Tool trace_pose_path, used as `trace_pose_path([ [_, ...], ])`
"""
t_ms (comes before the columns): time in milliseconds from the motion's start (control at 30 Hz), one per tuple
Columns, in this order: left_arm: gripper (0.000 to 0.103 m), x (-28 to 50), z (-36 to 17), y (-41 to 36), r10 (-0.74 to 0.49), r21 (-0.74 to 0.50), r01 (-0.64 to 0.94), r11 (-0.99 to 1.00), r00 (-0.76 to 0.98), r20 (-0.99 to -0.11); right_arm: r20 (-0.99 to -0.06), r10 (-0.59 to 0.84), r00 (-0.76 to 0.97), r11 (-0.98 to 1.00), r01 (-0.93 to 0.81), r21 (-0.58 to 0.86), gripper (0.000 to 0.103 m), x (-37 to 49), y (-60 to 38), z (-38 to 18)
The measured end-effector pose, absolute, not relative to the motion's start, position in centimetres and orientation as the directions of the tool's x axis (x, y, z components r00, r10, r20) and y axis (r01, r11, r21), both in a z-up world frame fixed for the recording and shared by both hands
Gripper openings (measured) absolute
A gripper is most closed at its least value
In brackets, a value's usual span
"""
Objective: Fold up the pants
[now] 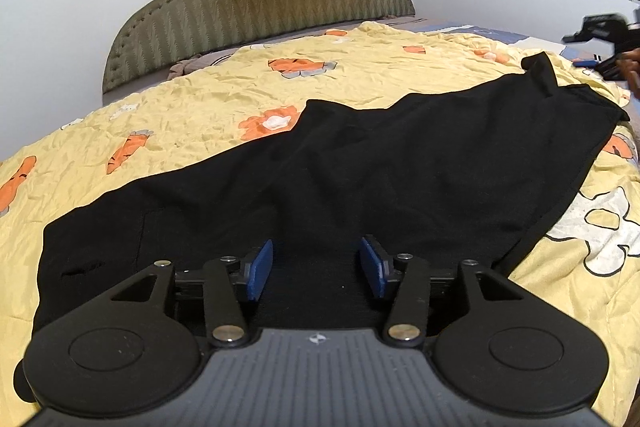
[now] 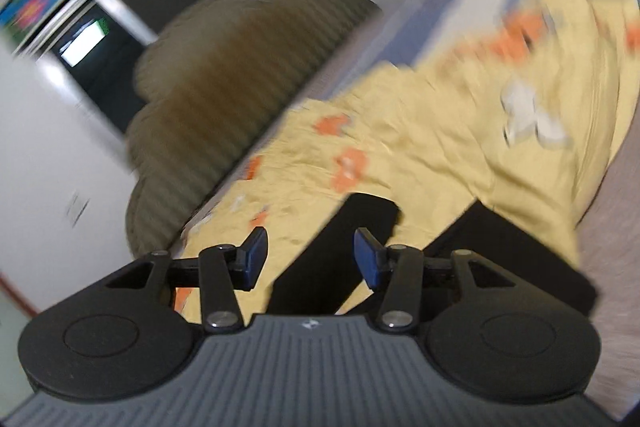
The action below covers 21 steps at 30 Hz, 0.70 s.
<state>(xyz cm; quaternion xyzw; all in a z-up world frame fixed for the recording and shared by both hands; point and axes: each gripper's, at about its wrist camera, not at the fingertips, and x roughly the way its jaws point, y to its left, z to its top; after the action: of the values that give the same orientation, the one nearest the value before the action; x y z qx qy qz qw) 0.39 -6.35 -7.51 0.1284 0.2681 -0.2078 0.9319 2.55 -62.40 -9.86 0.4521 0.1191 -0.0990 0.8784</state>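
A: Since the pants (image 1: 328,179) lie spread on the bed (image 1: 168,99), black on its yellow sheet, which way do they run from the left hand-held gripper (image 1: 316,267)?

B: In the left wrist view their long axis goes from lower left to upper right. One end lies directly under the left hand-held gripper, whose blue pads (image 1: 262,269) stand spread with nothing pinched. That hand is the nearer one, I'd judge.

A: And the other?

B: The right hand-held gripper (image 2: 310,255) is spread too, pads clear of cloth. Its blurred, tilted view shows two dark strips of the pants low in the frame, centre and right. In the left view it sits at the far right edge, beyond the pants' far end.

A: Any writing?

B: None readable; only a small emblem on each gripper's grey body.
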Motion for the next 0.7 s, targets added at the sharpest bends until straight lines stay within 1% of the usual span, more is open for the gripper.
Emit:
trace_pose_path([
  [100,0.05,0.4,-7.5,-6.3,-0.316,0.127,0.453,0.882,0.771,-0.554,-0.341,-0.049,0.939,0.449,0.326,0.832,0.046,5.9,-64.5,-13.0],
  [200,0.051,0.5,-7.5,-6.3,-0.316,0.123,0.452,0.884,0.77,-0.555,-0.341,-0.051,0.939,0.382,0.334,0.862,0.046,7.7,-66.0,-14.7],
  [300,0.052,0.5,-7.5,-6.3,-0.315,0.123,0.451,0.884,0.769,-0.555,-0.365,-0.044,0.93,0.359,0.356,0.863,0.046,9.3,-66.8,-15.4],
  [400,0.052,0.5,-7.5,-6.3,-0.315,0.123,0.451,0.884,0.77,-0.555,-0.421,-0.044,0.906,0.363,0.407,0.838,0.043,10.9,-66.8,-15.7],
  [567,0.053,0.6,-7.5,-6.3,-0.315,0.124,0.451,0.884,0.77,-0.555,-0.448,-0.042,0.893,0.376,0.429,0.821,0.041,12.7,-66.8,-16.2],
  [600,0.053,0.6,-7.5,-6.3,-0.314,0.124,0.451,0.884,0.77,-0.555,-0.454,-0.041,0.89,0.379,0.434,0.817,0.03,13.3,-66.8,-16.2],
  [633,0.053,0.6,-7.5,-6.3,-0.315,0.124,0.451,0.884,0.77,-0.556,-0.464,-0.048,0.885,0.38,0.445,0.811,0.013,13.4,-66.8,-16.2],
  [700,0.053,0.6,-7.5,-6.2,-0.315,0.122,0.45,0.885,0.769,-0.556,-0.462,-0.064,0.884,0.376,0.451,0.809,0.01,13.4,-66.7,-16.1],
])
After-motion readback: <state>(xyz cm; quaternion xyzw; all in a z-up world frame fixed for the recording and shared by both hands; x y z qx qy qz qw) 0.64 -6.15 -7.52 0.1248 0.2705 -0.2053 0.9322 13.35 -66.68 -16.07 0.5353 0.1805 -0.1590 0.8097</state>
